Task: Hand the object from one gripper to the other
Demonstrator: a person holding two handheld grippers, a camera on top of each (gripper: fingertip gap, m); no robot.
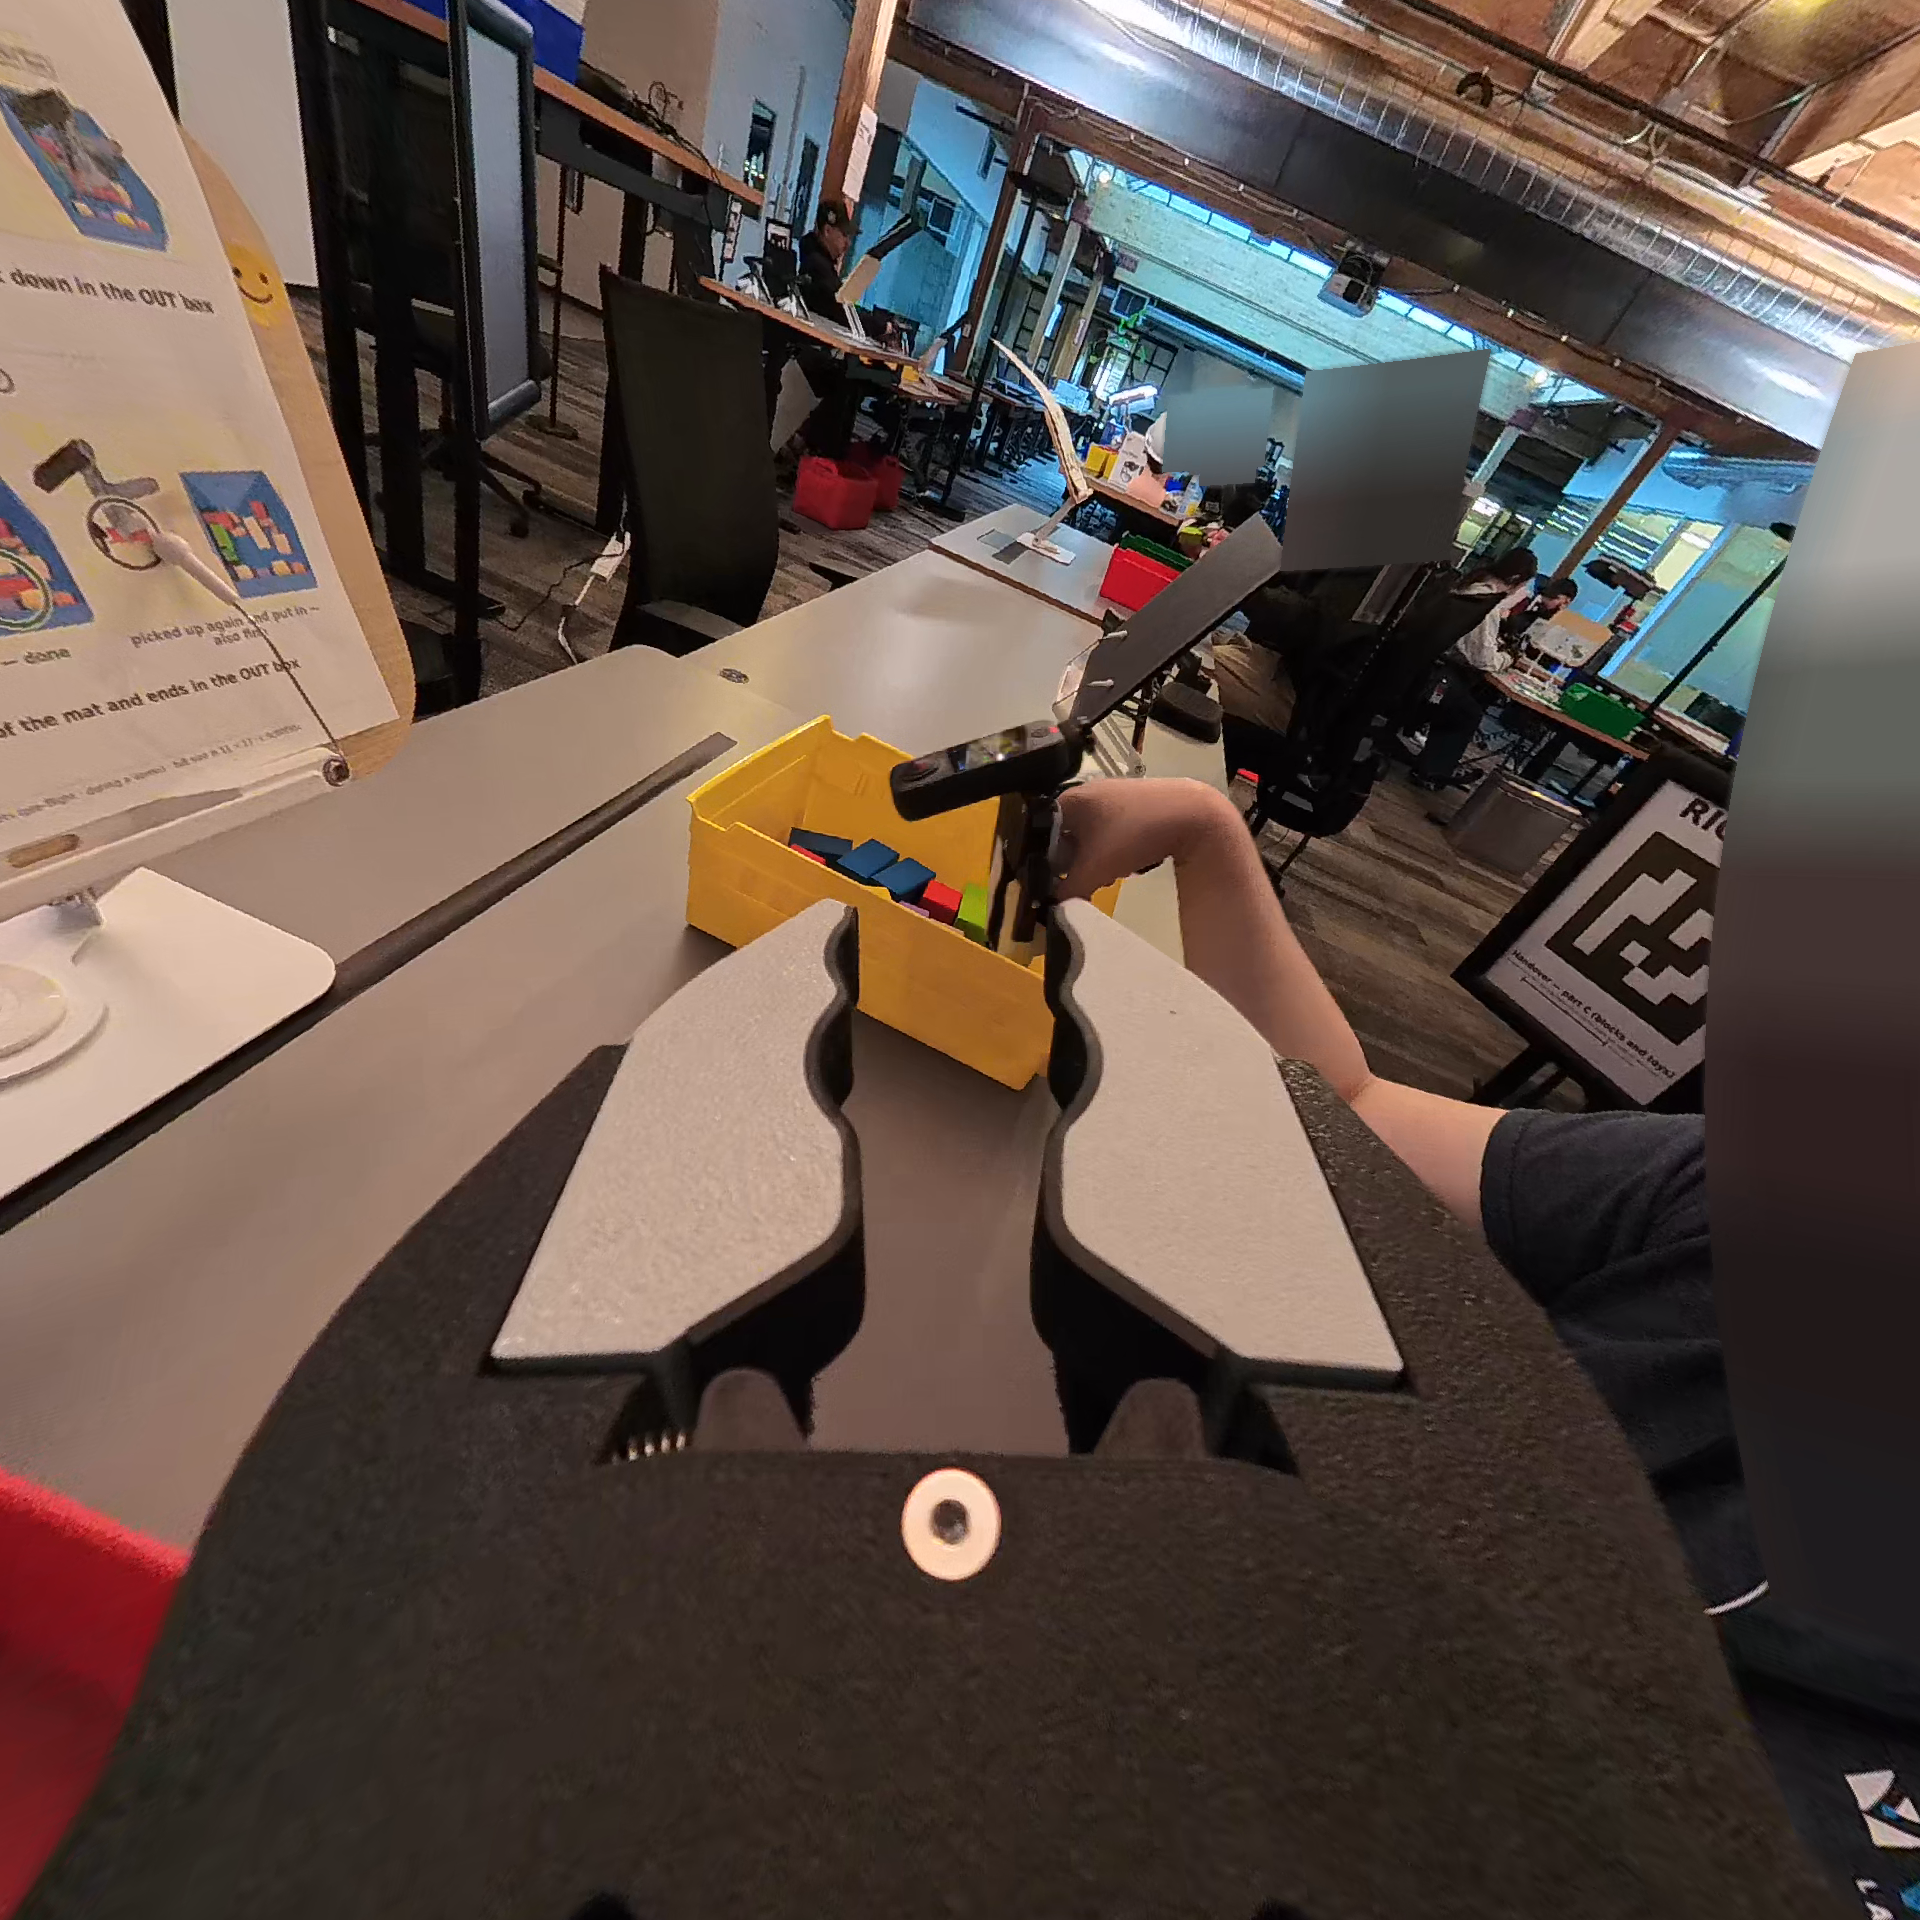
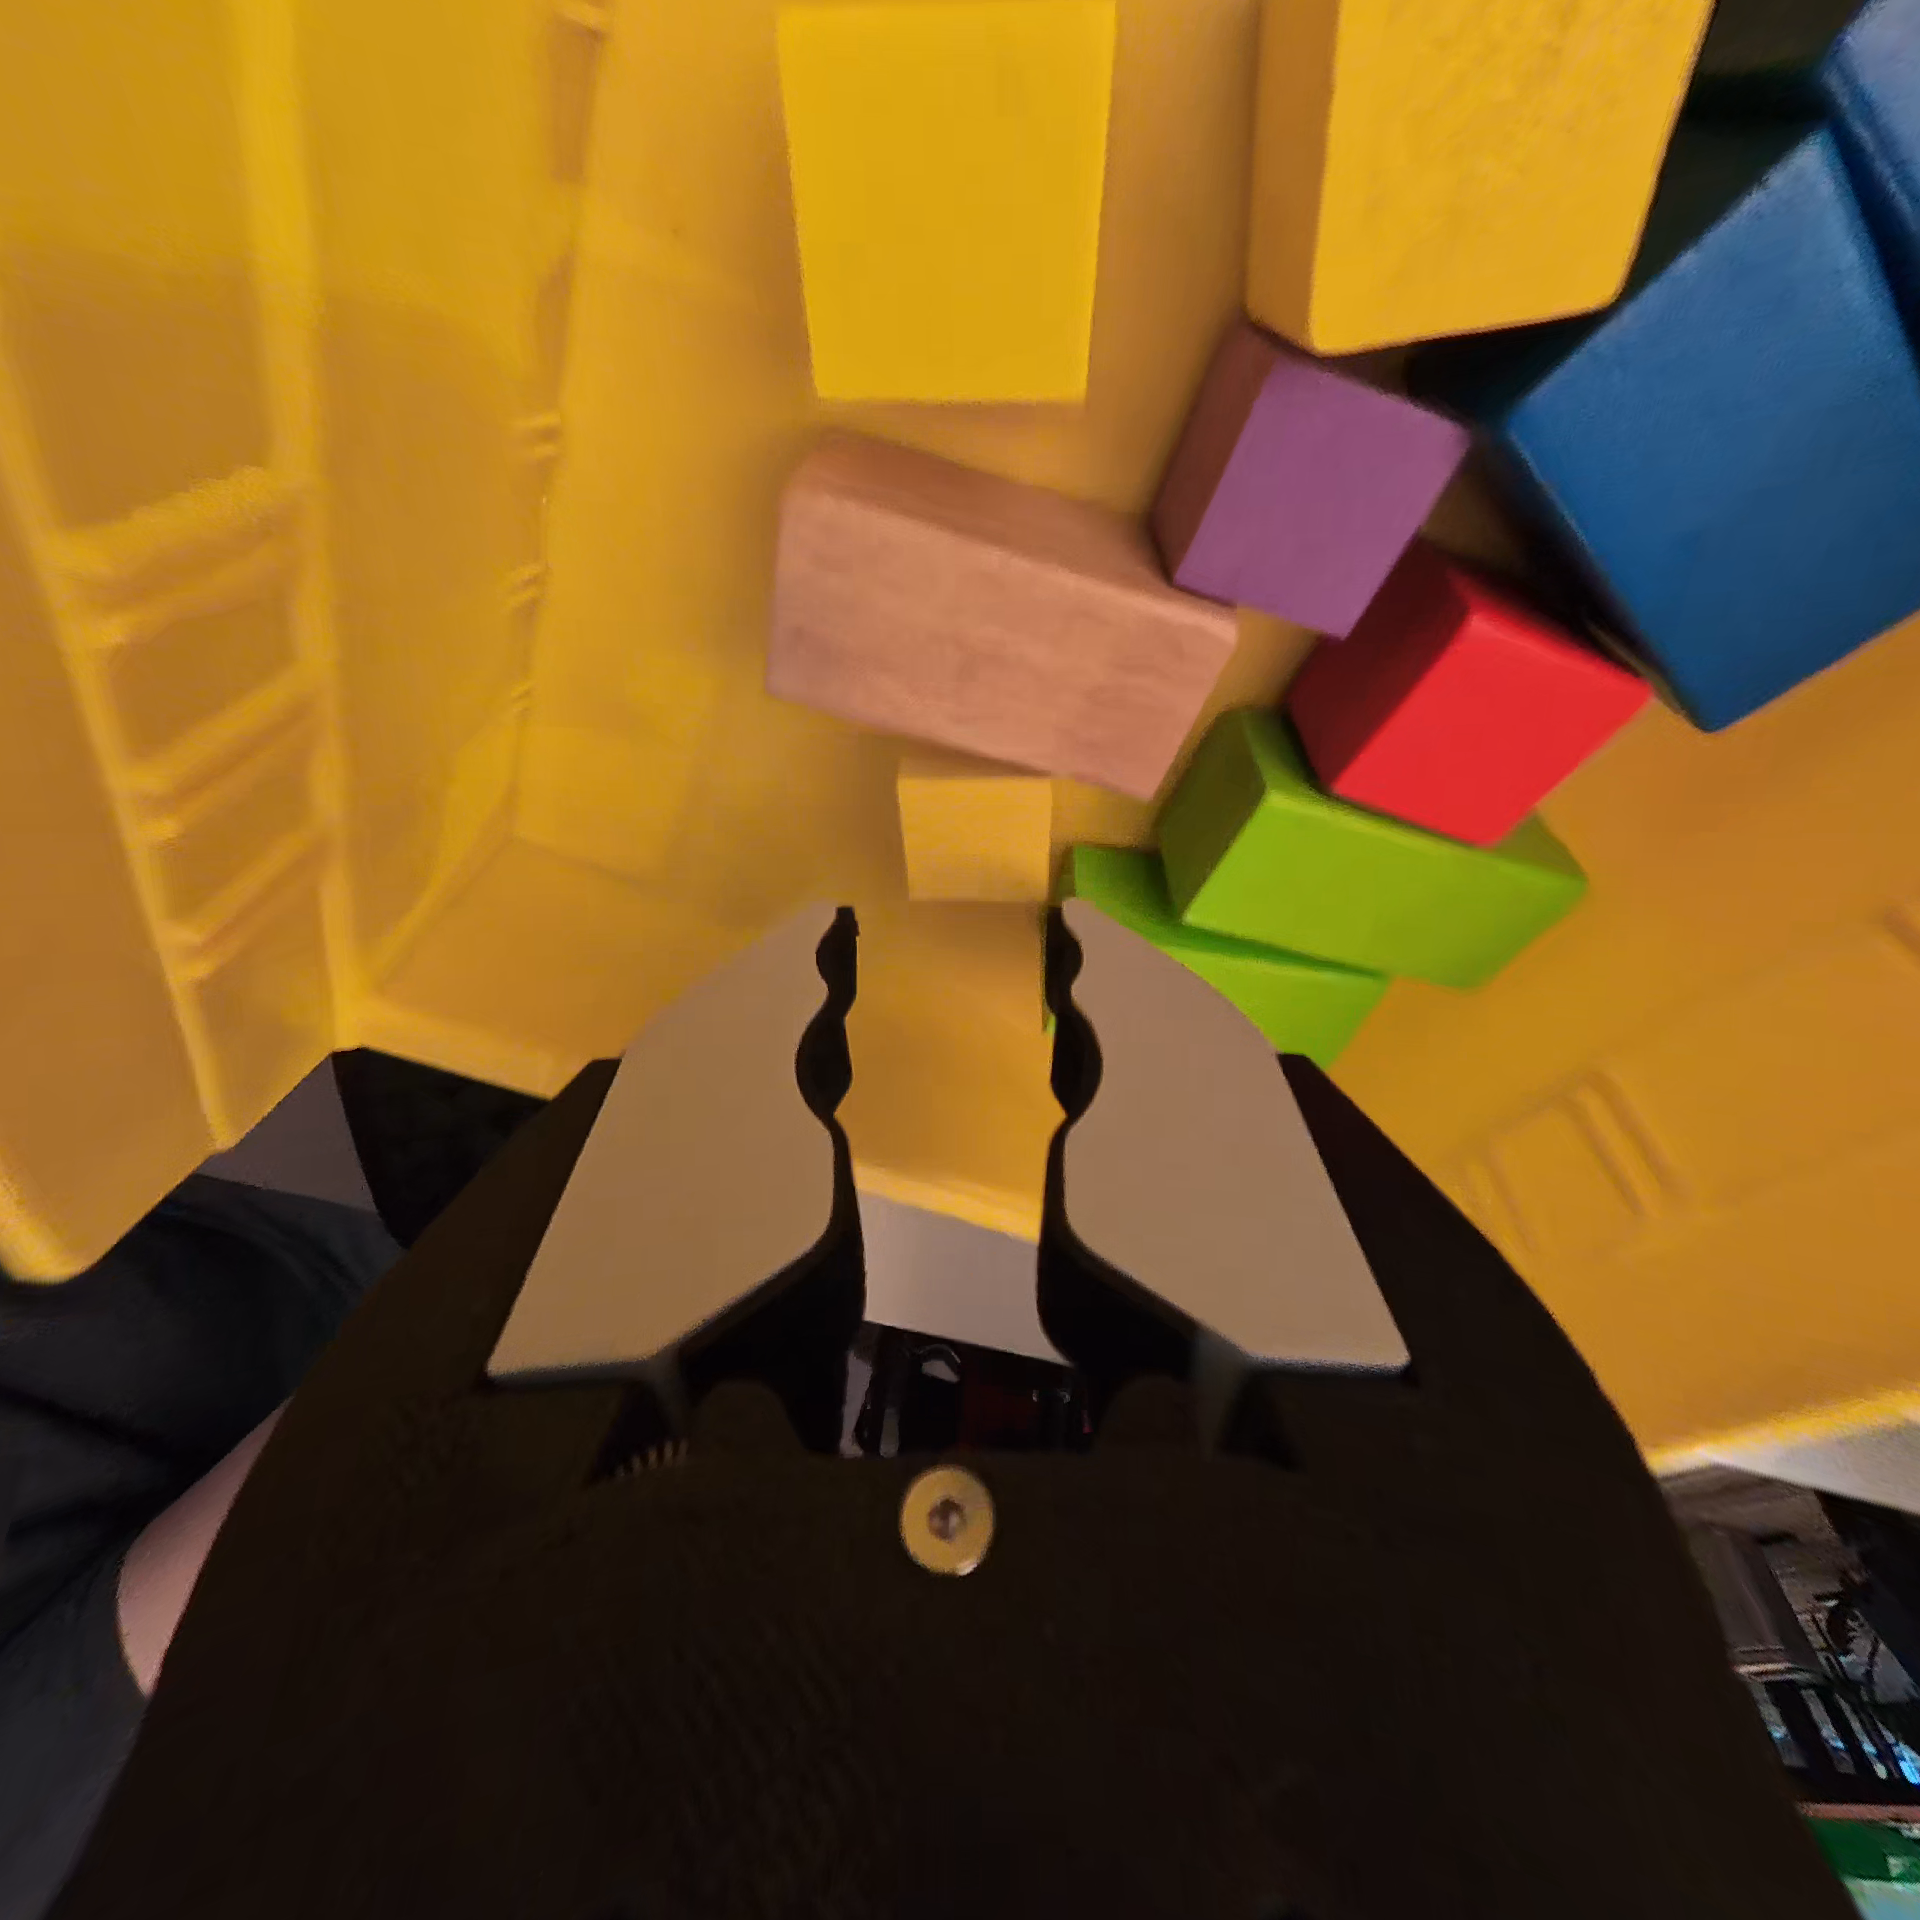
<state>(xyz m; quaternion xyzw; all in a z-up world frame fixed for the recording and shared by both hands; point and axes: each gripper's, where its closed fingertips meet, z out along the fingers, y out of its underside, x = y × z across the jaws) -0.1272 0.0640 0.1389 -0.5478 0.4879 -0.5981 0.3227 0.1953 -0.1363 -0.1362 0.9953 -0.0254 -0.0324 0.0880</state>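
The left tongs (image 1: 951,935) sit nearest in the left wrist view: two pale grey, grainy plates with wavy black inner edges on a black, pebbled body, parted with nothing between them, held above the smooth grey table (image 1: 436,1039). Just past their tips stands one yellow plastic bin (image 1: 935,987), rectangular with ribbed walls, holding a heap of painted blocks. The right tongs (image 1: 1023,883) reach down into the bin's near right corner, held by a person's hand (image 1: 1127,831). Further left on the table stands one printed instruction sheet (image 1: 156,416) on a white stand.

In the right wrist view, the right tongs (image 2: 948,920) are likewise released, their tips hovering right by a small yellow cube (image 2: 975,836) on the bin floor; whether they touch it I cannot tell. Beside the tips lie two green blocks (image 2: 1361,904), one stacked on the other. Beyond are one plain wooden slab (image 2: 987,623), matte and rectangular, one red cube (image 2: 1475,696), one purple cube (image 2: 1314,499) and one large blue block (image 2: 1745,468). Farthest are two larger yellow blocks (image 2: 951,208), flat-faced against the bin's wall.
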